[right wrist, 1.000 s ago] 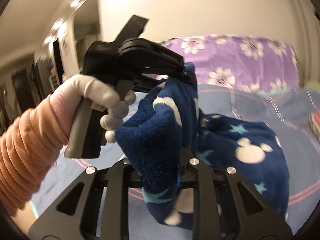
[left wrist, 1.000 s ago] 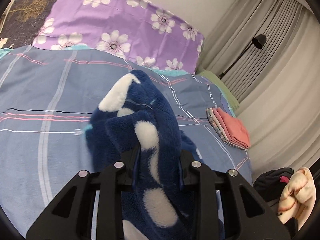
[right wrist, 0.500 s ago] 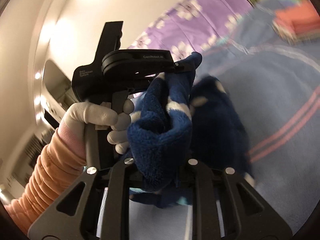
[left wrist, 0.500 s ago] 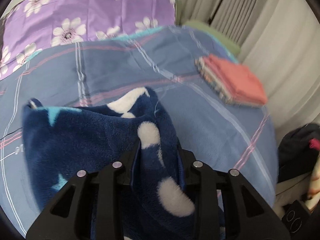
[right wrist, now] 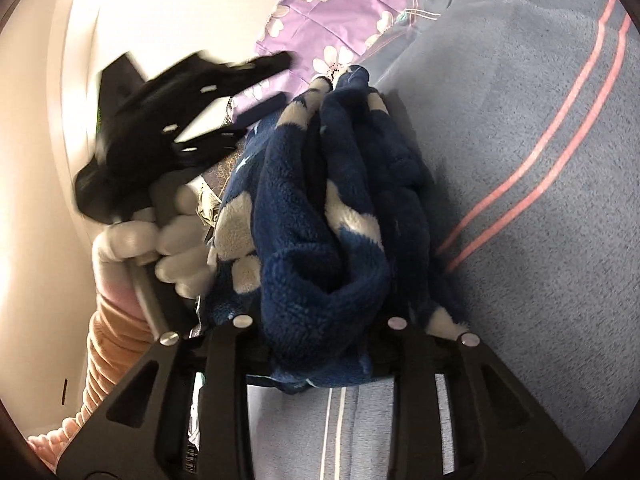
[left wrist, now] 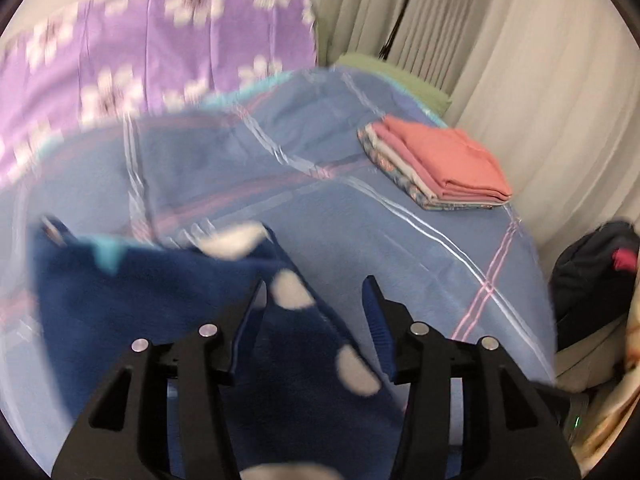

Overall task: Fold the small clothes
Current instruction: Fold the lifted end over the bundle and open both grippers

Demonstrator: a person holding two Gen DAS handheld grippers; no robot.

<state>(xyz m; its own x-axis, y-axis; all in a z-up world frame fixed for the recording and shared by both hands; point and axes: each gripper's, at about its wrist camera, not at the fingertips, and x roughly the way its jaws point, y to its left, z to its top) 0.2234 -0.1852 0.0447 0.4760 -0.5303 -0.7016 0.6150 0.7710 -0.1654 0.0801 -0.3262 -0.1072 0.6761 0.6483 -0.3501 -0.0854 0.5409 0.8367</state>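
A dark blue fleece garment (left wrist: 140,300) with white spots lies spread on the blue checked bedsheet (left wrist: 400,260). My left gripper (left wrist: 314,284) hangs over its near edge, jaws opening. The fleece lies between the fingers, and the right pad stands clear of it. In the right wrist view the same garment (right wrist: 304,240) is bunched into a thick fold that fills the gap of my right gripper (right wrist: 320,308). Those jaws are opening too, and the fold hides the pads. The left gripper (right wrist: 280,82) shows there blurred, held by a gloved hand (right wrist: 160,240) in an orange sleeve.
A stack of folded clothes (left wrist: 440,164) with a pink one on top sits at the bed's far right corner. A purple flowered pillow (left wrist: 160,48) lies at the head. Curtains (left wrist: 520,60) hang to the right, with a dark bag (left wrist: 592,276) beside the bed.
The fleece came down from mid-air onto the sheet. My left jaws spread apart and released it. The right gripper rolled and sank, its jaws a little wider around the fold.
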